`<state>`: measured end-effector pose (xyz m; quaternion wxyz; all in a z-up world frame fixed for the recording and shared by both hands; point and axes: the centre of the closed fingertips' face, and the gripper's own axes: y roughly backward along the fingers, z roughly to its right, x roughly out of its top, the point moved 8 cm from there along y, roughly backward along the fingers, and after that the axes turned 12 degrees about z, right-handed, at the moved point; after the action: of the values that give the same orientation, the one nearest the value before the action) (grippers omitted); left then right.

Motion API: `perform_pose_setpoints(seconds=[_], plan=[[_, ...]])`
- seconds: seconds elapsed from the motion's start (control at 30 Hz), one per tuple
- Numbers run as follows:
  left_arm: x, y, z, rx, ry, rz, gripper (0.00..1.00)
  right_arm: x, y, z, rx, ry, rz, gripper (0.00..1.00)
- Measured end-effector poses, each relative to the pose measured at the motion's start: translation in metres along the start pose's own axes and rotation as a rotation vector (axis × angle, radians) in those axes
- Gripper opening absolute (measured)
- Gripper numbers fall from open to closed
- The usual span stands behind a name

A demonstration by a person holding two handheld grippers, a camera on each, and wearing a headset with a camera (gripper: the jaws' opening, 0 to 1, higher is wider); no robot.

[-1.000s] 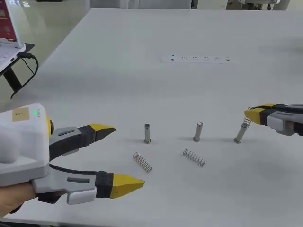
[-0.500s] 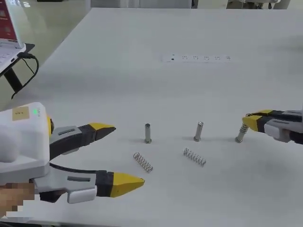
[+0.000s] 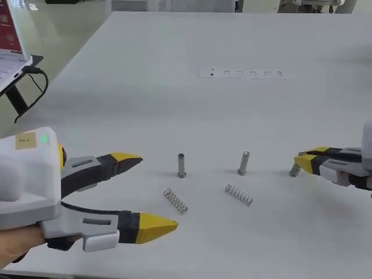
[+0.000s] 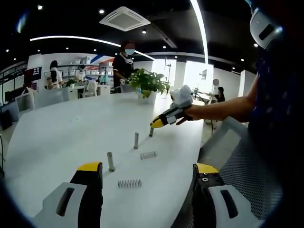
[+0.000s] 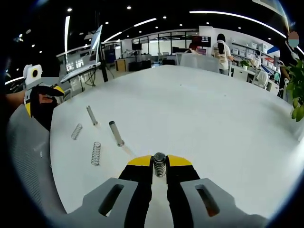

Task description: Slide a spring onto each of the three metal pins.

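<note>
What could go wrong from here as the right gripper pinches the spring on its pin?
The right gripper is shut on the spring; a sideways pull might topple the pin inside it. The nearest bare pin could get knocked on withdrawal. The open left gripper hovers near a loose spring and might nudge it.

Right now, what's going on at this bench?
A person is working with two handheld grippers. The right gripper is shut on a spring sitting over the rightmost pin. The left gripper hangs open, holding nothing. Two other pins stand bare on the table, with two loose springs lying in front of them.
</note>
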<state>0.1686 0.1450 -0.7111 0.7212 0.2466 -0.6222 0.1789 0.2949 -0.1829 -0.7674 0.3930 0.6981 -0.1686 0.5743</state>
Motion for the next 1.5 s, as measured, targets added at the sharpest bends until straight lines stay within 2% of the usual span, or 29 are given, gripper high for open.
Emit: perform_pose_setpoints(seconds=[0.03,0.07,0.13,0.43,0.67,0.87,1.17,1.5], plan=[[0.0,0.0,0.0,-0.001,0.0,0.0,0.74,-0.002,0.0,0.0,0.0,0.001,-0.006,0.08],[0.0,0.0,0.0,-0.002,0.001,0.0,0.74,0.0,0.0,0.001,-0.001,0.002,0.01,0.08],[0.0,0.0,0.0,-0.002,0.0,-0.001,0.74,-0.001,0.001,0.003,-0.002,-0.025,-0.001,0.08],[0.001,-0.001,0.001,-0.005,0.001,0.003,0.73,-0.009,0.0,0.001,0.0,-0.039,-0.054,0.11],[0.0,0.0,0.002,-0.003,0.003,0.003,0.73,-0.019,0.005,0.0,-0.011,-0.052,-0.119,0.13],[-0.001,0.001,0.002,-0.002,0.005,0.005,0.73,-0.024,0.012,-0.01,0.004,-0.026,-0.17,0.15],[-0.002,0.0,0.004,-0.01,0.008,0.008,0.73,-0.023,0.016,-0.033,0.072,-0.006,-0.232,0.16],[-0.002,0.0,0.004,-0.011,0.008,0.012,0.73,-0.012,0.009,-0.068,0.215,0.069,-0.309,0.17]])
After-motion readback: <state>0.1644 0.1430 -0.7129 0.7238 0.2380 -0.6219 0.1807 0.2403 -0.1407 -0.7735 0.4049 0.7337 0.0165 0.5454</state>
